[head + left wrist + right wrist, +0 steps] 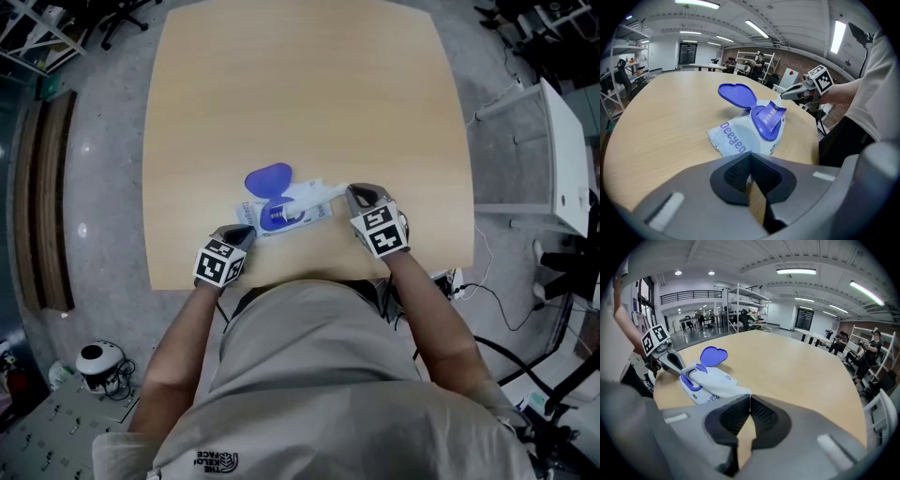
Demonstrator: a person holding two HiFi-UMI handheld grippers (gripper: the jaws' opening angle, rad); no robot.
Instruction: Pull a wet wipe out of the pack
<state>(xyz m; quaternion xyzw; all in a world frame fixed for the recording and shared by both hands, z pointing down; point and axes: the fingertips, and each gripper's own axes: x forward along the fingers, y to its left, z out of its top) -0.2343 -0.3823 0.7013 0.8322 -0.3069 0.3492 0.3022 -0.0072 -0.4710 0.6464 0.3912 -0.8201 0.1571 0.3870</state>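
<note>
While the left gripper (pixel 238 232) sits at 7 o'clock of the wet wipe pack (pixel 302 218), jaws pinched shut on its near corner, the right gripper (pixel 356 193) at 3 o'clock is clamped on the wet wipe (pixel 319 195). The pull looks roughly half done: the wipe is a soft, white, creased sheet stretched from the oval opening to the right jaws, and its other end has yet to come free. The pack is a flat, glossy pouch, white with blue print, lying by the table's near edge. Its rigid, rounded blue lid (pixel 267 178) stands open at 11 o'clock. Beyond it spreads the smooth, pale wood-grain table (pixel 300 94).
</note>
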